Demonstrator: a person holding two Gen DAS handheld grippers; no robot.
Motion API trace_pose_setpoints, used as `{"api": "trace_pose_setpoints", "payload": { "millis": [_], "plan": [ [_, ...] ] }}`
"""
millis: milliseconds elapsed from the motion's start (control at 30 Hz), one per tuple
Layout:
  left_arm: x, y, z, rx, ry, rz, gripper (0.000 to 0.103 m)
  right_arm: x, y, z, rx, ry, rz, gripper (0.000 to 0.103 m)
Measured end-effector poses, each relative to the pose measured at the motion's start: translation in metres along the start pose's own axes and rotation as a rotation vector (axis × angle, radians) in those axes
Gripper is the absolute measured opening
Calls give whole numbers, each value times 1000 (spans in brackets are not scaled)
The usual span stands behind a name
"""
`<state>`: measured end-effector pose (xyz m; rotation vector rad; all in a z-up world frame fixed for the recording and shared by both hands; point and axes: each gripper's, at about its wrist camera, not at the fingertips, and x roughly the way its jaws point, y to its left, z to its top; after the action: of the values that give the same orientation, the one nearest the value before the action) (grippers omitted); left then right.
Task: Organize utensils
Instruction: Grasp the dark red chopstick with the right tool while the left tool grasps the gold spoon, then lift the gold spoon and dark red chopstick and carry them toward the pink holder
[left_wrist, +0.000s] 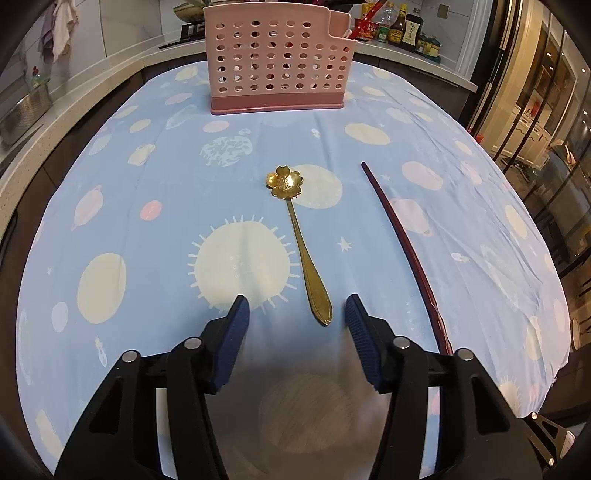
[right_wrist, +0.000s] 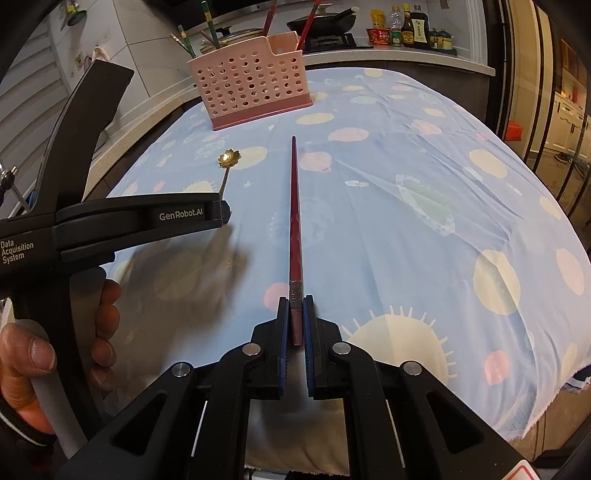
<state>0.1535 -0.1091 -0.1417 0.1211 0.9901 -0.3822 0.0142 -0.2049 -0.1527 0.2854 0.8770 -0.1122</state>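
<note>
**Inspector:** Start at the right gripper (right_wrist: 296, 308). State of the fingers?

**Assistant:** Closed on the thick end of a dark red chopstick (right_wrist: 294, 206). Both blue pads press its sides just behind the grey patterned band. The chopstick runs straight away from the jaws, its thin tip pointing towards the pink perforated utensil holder (right_wrist: 251, 86). Whether the shaft touches the cloth or is lifted off it I cannot tell.

**Inspector:** And the left gripper (left_wrist: 297, 314)?

**Assistant:** Jaws partly open, nothing pinched. The blue ribbed pads (left_wrist: 357, 325) stand either side of the handle end of a gold spoon (left_wrist: 301, 243), with a visible gap on each side. The handle end lies nearer the right-hand pad.

**Inspector:** Position of the spoon?

**Assistant:** Flat on the blue planet-print tablecloth (left_wrist: 147, 229), flower-shaped bowl away from the gripper, handle towards it. The red chopstick (left_wrist: 406, 251) lies to its right in that view, well apart from it.

**Inspector:** The holder?

**Assistant:** Upright at the far edge of the table (left_wrist: 275, 59), well apart from both utensils. From the right wrist, several chopsticks stand in its compartments.

**Inspector:** Surroundings?

**Assistant:** A person's hand (right_wrist: 33, 354) grips the left tool's handle. Sauce bottles (right_wrist: 408, 26) and a dark pan (right_wrist: 321, 20) sit on the counter behind.
</note>
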Motion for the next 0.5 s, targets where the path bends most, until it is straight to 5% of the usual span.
{"api": "trace_pose_setpoints", "payload": {
  "millis": [133,500],
  "plan": [
    [-2,7,-1,-17,6,-32,12,0,0,0,1,0,0,7],
    [-33,22,-17,-59,-1,-74,10,-13,2,3,-1,-25,14,7]
  ]
}}
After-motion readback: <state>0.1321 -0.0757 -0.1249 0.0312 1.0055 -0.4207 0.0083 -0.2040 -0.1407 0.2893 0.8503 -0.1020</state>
